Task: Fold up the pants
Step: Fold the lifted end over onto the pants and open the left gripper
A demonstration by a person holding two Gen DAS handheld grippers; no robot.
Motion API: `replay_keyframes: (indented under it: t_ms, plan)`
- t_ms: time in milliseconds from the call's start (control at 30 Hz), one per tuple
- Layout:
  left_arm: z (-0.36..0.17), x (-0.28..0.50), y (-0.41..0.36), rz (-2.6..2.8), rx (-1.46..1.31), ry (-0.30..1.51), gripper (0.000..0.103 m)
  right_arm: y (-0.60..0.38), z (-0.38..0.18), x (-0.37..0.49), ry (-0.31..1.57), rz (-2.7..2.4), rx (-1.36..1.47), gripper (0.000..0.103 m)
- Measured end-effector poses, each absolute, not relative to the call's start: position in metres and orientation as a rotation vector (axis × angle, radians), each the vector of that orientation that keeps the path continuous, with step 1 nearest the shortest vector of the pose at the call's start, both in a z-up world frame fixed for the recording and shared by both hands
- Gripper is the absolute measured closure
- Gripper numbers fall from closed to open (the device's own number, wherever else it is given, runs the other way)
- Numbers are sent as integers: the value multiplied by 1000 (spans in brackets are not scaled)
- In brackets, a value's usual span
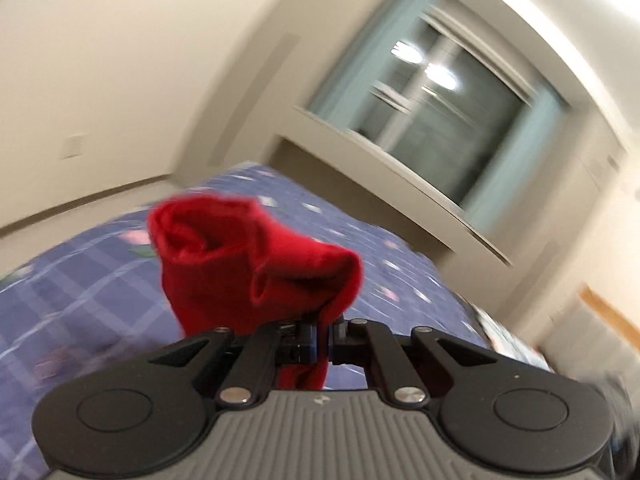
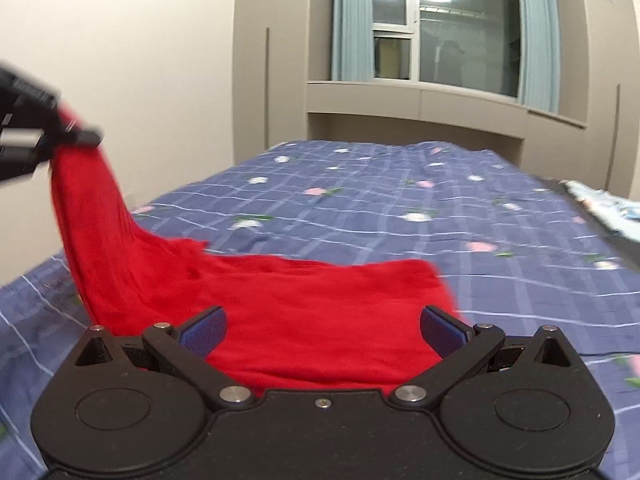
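Your left claw (image 1: 323, 332) is clenched on a bunched edge of the soft red knit pants (image 2: 304, 320), and that pinch is why one end of the garment rises off the bed (image 2: 400, 200) in a stretched, draping band while the rest lies flat. Seen from the right wrist, the left claw sits up and to the left of the flat part of the pants, with the fabric hanging from it in long vertical folds. From the left wrist, the gathered cloth above the pinch curls into two open tubes, which look like a leg opening or hem, though you cannot be sure which end it is.

Your right claw (image 2: 322, 330) is released, its blue ribbed pads (image 2: 442, 330) spread wide on either side of the near edge of the pants, hovering over it without pressing. That stance suits taking a second corner so the fold stays even.

The pants are thin, matte and limp. The bed beneath them carries a blue checked quilt with small pink flowers, slightly rumpled.
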State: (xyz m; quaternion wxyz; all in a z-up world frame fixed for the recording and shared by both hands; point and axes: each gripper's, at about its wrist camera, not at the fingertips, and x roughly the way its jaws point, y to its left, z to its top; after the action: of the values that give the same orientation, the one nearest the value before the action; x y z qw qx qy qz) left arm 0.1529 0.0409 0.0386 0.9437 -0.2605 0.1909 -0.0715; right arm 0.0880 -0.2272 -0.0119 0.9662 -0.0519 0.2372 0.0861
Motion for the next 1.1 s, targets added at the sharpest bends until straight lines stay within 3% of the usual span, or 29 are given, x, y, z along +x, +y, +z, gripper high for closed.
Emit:
replay_keyframes:
  t_ms: [233,500,633,733,767,967,1100]
  plan:
    - [43,178,-80,-414,-273,516,100,-289,-10,74,494,10,-120,0]
    - [-16,191,-157,-519,-124,773,97,-325,-21,70,573,-124,-70,0]
    - [-26,190,-149,-534,-135,817,81,-342,-33,67,601,-157,11,0]
    - [-22,186,-140,-530,-188,832,43,-347,-41,70,629,-162,45,0]
    - [-20,183,-136,-527,-200,828,37,-348,-43,70,637,-162,50,0]
    - [-9,179,-127,-491,-204,819,17,-349,-53,67,660,-166,68,0]
    - [-1,177,-123,-454,-186,807,9,-350,-57,69,676,-168,75,0]
